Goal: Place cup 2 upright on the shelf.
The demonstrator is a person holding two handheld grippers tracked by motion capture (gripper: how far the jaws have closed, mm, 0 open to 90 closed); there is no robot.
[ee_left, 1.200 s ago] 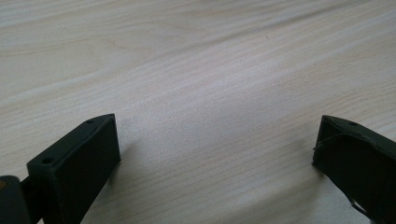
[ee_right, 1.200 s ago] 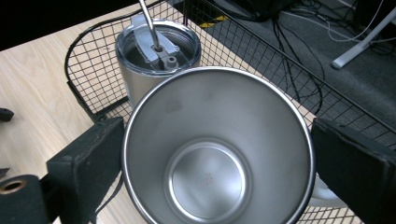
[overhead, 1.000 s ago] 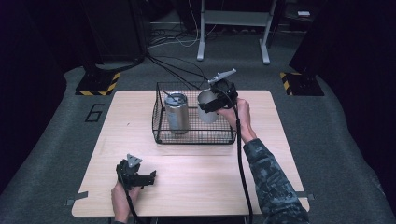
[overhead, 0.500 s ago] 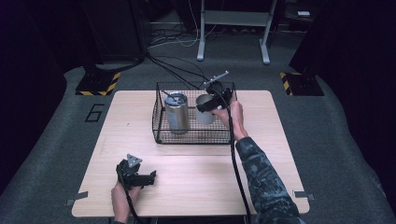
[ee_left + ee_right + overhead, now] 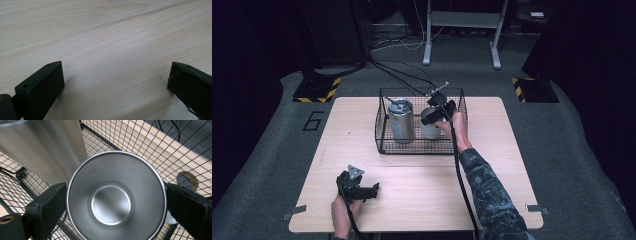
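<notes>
Right gripper (image 5: 116, 202) down inside wire basket (image 5: 384, 146), jaws spread wide on either side of steel cup (image 5: 116, 192), pads right at the rim; whether touching or a hair off, cannot tell. No squeeze yet, by the look of the gap. Cup upright, open mouth up, in the right half of basket, just beside tall steel tumbler (image 5: 401, 120) with lid and straw, which stands in the left half. Basket toward far edge of wooden table (image 5: 507, 165), round hole in tabletop just beyond the mesh. Left gripper (image 5: 371, 190) low over bare wood at near left, well apart from basket, jaws wide, nothing between them.

Step in hand, as judged: lining up for a grasp on the cup at its rim. Next move calls for closing evenly across the widest part, then lifting straight up to clear the basket wall and avoid knocking the tumbler. Smooth, rounded metal; likely to slip if pinched off-centre.
</notes>
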